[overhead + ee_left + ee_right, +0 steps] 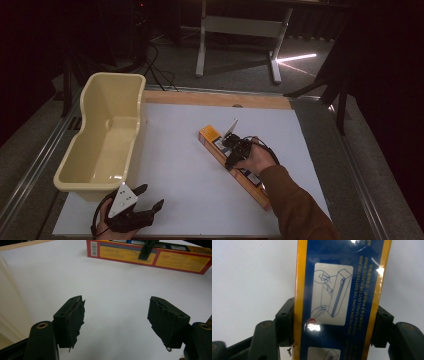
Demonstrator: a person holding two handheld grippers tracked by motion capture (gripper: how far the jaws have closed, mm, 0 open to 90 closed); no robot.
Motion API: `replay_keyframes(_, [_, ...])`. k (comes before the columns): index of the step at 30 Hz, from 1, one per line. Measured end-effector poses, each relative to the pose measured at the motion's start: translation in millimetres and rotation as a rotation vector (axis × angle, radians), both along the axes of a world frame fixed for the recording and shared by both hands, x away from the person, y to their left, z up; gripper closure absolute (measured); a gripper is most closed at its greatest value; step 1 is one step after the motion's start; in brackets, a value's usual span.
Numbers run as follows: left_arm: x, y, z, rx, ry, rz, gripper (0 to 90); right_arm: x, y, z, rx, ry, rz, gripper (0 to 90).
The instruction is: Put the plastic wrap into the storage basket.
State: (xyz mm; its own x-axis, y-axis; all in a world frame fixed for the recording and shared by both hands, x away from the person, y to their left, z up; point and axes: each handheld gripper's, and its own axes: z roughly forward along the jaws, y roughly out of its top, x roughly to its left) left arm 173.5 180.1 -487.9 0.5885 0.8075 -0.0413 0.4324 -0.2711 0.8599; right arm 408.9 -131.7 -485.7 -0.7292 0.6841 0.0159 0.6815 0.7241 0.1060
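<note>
High view: long flat orange and blue cardboard box [235, 165] lies slanted on white board [180, 165], toward board's right edge. Right gripper [234, 150] sits over box near middle. Right gripper view: black jaws squeeze both long sides of box [337, 297], grab looks done. Box not lifted yet, it seems. Left gripper [145, 207] waits near board's front left corner, jaws wide apart, holding nothing. Cream plastic tub [87, 160] stands at board's left edge, nothing inside. Likely left: lift box, carry it to tub.
</note>
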Motion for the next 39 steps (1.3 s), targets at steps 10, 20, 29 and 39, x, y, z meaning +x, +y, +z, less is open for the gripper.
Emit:
replay_keyframes(10, [-0.2, 0.7, 0.1, -0.003, -0.002, 0.005, 28.9, -2.2, 8.1, 2.0, -0.056, -0.003, -0.042, 38.8])
replay_keyframes(20, [-0.1, 0.3, -0.1, 0.001, -0.004, 0.003, 29.0, 3.4, 1.0, 22.0, 0.138, 0.043, -0.143, 38.8])
replay_keyframes(29, [0.0, 0.0, -0.4, 0.004, -0.008, 0.008, 28.8, 3.6, 2.2, 43.0, 0.296, 0.057, -0.201, 38.8])
replay_keyframes(39, [-0.3, -1.2, -0.5, 0.006, -0.013, 0.006, 28.7, -2.4, 26.7, 68.6, 0.459, 0.07, -0.2, 38.8])
